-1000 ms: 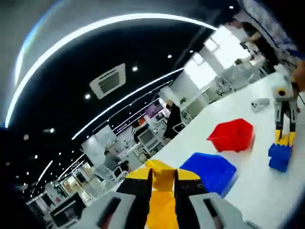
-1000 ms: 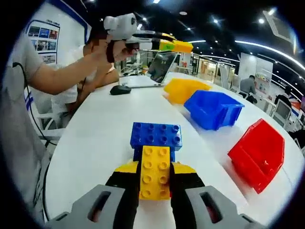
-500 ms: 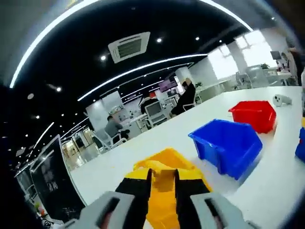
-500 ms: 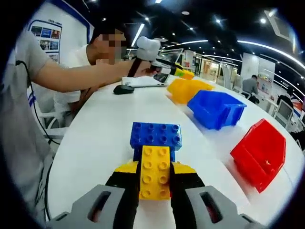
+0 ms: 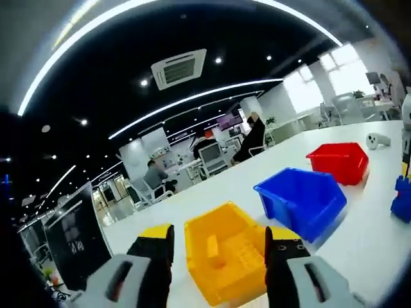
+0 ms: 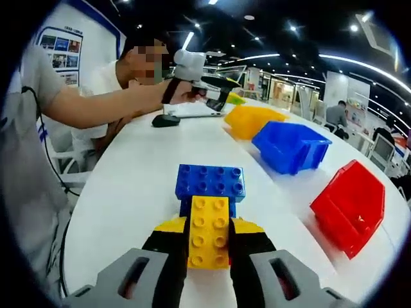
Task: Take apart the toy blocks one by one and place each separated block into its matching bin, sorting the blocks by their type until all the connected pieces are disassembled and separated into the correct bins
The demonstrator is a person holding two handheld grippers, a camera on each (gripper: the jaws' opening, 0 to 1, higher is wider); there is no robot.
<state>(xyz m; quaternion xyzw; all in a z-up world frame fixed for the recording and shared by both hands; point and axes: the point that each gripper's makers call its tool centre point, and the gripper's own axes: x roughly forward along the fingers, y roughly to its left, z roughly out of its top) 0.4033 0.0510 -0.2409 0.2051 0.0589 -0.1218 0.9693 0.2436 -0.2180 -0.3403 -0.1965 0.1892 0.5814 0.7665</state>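
Yellow block (image 6: pixel 207 232) between right fingers (image 6: pixel 172 256)

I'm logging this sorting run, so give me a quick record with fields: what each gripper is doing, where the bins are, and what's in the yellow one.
left gripper: open, above the yellow plastic bin
yellow bin contents: yellow toy blocks
right gripper: shut on a yellow studded brick joined to a blue studded brick
bin row: yellow, blue plastic bin, red plastic bin
surface: white table

White table (image 6: pixel 128 186); black mouse (image 6: pixel 165 120) beside open laptop (image 6: pixel 192 108).
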